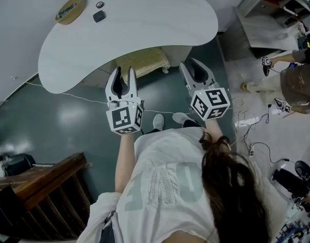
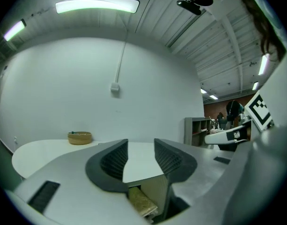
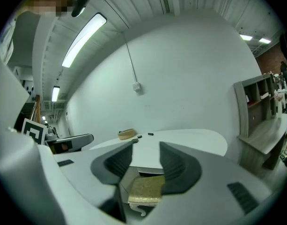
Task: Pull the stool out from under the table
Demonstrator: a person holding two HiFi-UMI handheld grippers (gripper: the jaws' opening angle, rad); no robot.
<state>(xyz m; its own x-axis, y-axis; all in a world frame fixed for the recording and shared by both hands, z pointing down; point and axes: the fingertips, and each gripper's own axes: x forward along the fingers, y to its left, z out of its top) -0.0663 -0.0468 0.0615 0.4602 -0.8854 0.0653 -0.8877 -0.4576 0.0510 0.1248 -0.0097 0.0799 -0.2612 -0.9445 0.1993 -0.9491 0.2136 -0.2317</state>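
The stool [image 1: 144, 62] has a yellowish cushioned seat and stands tucked under the near edge of the white curved table [image 1: 144, 24]. My left gripper [image 1: 122, 76] hovers just in front of the stool's left side, open, with nothing between its jaws. My right gripper [image 1: 193, 68] is to the stool's right at about the same height, also open and empty. In the left gripper view the stool [image 2: 142, 201] shows low between the jaws of the left gripper [image 2: 141, 150]. In the right gripper view the stool's seat [image 3: 147, 189] lies just below the right gripper [image 3: 145, 156], apart from it.
On the table's far side sit a woven basket [image 1: 70, 10] and two small dark items [image 1: 99, 16]. A wooden railing [image 1: 38, 186] is at lower left. Grey shelving [image 1: 276, 14], another person [image 1: 296, 80] and floor cables [image 1: 246, 120] lie to the right.
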